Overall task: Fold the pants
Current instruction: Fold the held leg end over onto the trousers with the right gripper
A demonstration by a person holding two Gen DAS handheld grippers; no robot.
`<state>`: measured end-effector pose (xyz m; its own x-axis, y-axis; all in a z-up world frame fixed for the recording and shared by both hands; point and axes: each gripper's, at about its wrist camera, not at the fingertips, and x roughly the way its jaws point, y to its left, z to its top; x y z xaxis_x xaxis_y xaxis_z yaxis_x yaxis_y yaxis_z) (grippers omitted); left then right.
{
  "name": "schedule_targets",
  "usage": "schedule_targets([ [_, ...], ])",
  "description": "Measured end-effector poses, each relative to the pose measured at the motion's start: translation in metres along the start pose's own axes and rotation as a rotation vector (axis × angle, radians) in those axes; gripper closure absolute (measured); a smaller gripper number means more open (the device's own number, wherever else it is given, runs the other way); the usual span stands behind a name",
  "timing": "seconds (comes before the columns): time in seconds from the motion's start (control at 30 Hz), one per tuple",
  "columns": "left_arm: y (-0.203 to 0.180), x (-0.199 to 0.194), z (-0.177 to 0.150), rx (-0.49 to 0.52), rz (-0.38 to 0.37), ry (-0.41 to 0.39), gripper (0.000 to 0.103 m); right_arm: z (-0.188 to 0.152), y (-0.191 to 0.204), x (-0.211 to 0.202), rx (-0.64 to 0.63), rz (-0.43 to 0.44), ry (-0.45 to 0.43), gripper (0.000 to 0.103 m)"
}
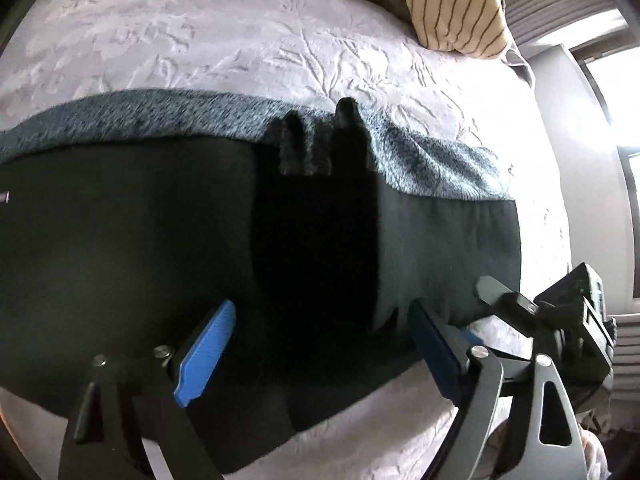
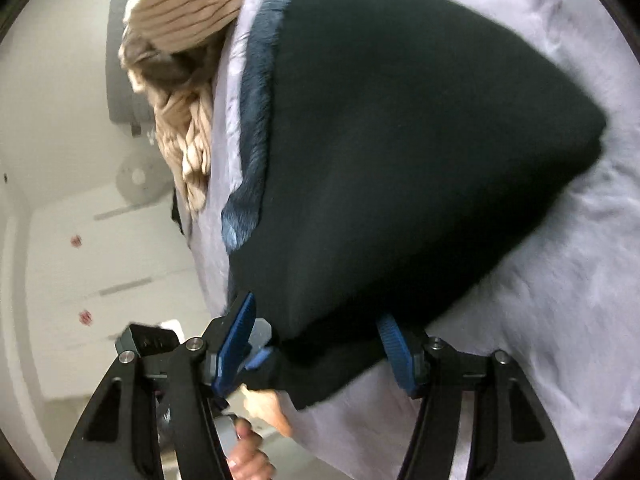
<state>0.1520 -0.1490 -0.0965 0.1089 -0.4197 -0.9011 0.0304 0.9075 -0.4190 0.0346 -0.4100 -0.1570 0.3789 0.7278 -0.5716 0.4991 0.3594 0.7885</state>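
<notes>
- Left hand-held gripper (image 1: 316,342): jaws spread, nothing clamped.
- Right hand-held gripper (image 2: 316,344): jaws apart, straddling the hem.
- Pants (image 1: 160,240): flat on the bed (image 1: 240,52).
- Risk: a shallow grasp may catch one layer only, skewing the fold.

The black pants (image 1: 120,240) are matt, soft cloth with a fuzzy grey fleece lining (image 1: 200,116). The bedspread (image 1: 240,40) is pale embossed plush. The gripper fingers (image 1: 204,354) are ribbed blue plastic on matt black metal.
</notes>
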Motion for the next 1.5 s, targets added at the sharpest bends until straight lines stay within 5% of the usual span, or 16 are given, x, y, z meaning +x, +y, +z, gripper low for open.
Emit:
schedule_targets([
  [0.03,-0.001,0.001,0.001,-0.001,0.006,-0.006,0.016,0.003,-0.003,0.004,0.028,0.009,0.003,0.045],
  [0.07,-0.003,0.001,0.002,-0.003,0.021,-0.014,0.02,0.007,-0.008,0.008,0.063,0.015,0.006,0.076],
  [0.1,-0.004,0.001,0.003,-0.002,0.029,-0.017,0.035,0.006,-0.01,0.008,0.081,0.021,0.017,0.089],
  [0.13,-0.007,-0.002,0.002,0.003,0.029,-0.014,0.047,0.007,-0.008,0.009,0.088,0.028,0.021,0.089],
  [0.27,-0.017,-0.03,-0.012,0.038,0.043,-0.096,0.047,-0.005,0.028,-0.002,-0.045,0.075,0.067,0.089],
  [0.37,-0.016,-0.026,-0.019,0.053,0.183,-0.137,0.023,-0.016,0.025,0.004,-0.069,0.039,0.079,0.089],
  [0.47,-0.004,-0.004,-0.012,0.007,0.248,-0.099,0.02,-0.01,0.004,0.029,-0.084,-0.109,0.064,0.089],
  [0.53,0.002,-0.002,-0.008,-0.025,0.265,-0.092,0.02,-0.004,-0.004,0.034,-0.048,-0.099,0.067,0.085],
  [0.67,-0.009,-0.026,0.001,0.013,0.299,-0.16,0.02,-0.011,0.029,0.019,-0.152,-0.144,0.182,0.041],
  [0.77,-0.027,-0.041,0.01,0.057,0.29,-0.197,0.02,-0.016,0.068,-0.014,-0.331,-0.111,0.196,0.045],
  [0.9,-0.06,-0.037,0.024,0.138,0.237,-0.209,0.02,0.023,0.111,-0.046,-0.537,-0.199,0.027,0.085],
  [1.03,-0.087,-0.003,0.034,0.191,0.223,-0.189,0.02,0.077,0.111,-0.033,-0.527,-0.303,-0.036,0.086],
  [1.13,-0.08,0.039,0.04,0.18,0.349,-0.14,0.02,0.098,0.088,-0.003,-0.548,-0.434,0.008,0.09],
  [1.2,-0.069,0.051,0.038,0.171,0.365,-0.126,0.02,0.106,0.078,0.012,-0.537,-0.432,0.007,0.093],
  [1.37,-0.066,0.034,0.034,0.17,0.387,-0.103,0.02,0.097,0.082,-0.003,-0.5,-0.375,0.001,0.084],
  [1.5,-0.057,0.008,0.019,0.159,0.414,-0.101,0.02,0.067,0.094,-0.023,-0.546,-0.403,0.038,0.058],
])
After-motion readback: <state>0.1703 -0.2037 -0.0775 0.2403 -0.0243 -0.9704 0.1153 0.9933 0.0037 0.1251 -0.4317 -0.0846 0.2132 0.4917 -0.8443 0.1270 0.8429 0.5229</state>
